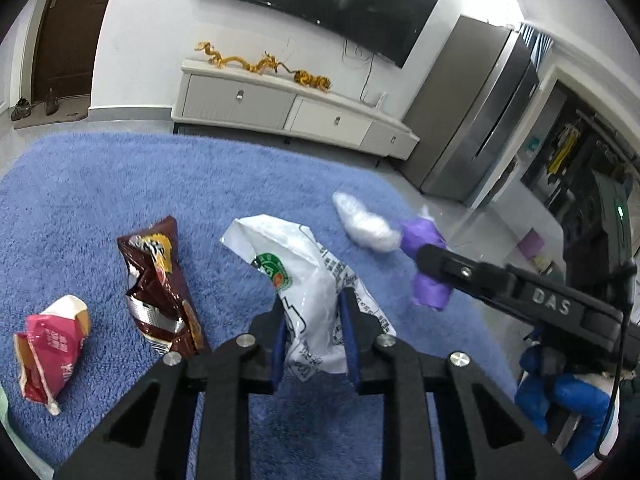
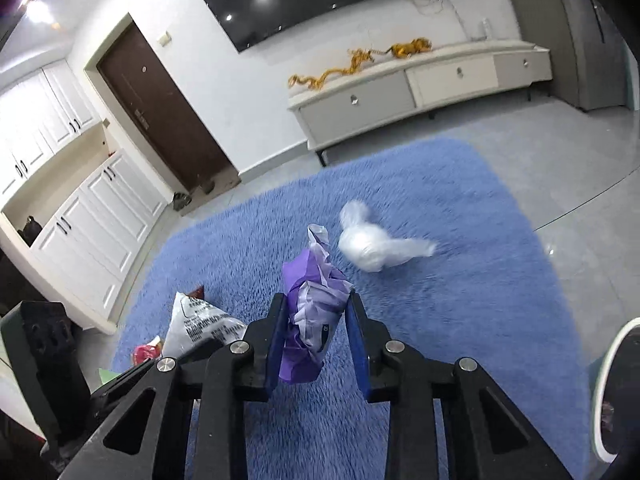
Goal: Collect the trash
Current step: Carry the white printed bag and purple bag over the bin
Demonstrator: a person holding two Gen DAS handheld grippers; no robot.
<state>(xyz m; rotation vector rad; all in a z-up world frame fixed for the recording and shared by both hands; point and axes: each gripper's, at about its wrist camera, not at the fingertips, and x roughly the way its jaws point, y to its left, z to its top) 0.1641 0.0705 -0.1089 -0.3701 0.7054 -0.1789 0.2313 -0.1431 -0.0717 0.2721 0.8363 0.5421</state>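
My left gripper is shut on a white printed plastic bag and holds it above the blue rug. My right gripper is shut on a crumpled purple wrapper, also lifted; this wrapper shows in the left wrist view too, held by the right gripper's black arm. A white plastic wad lies on the rug just beyond the purple wrapper. A brown snack bag and a pink snack bag lie on the rug at the left.
A low white TV cabinet stands against the far wall under a black TV. A steel fridge is at the right. White cupboards and a brown door are at the left. Grey floor tiles surround the rug.
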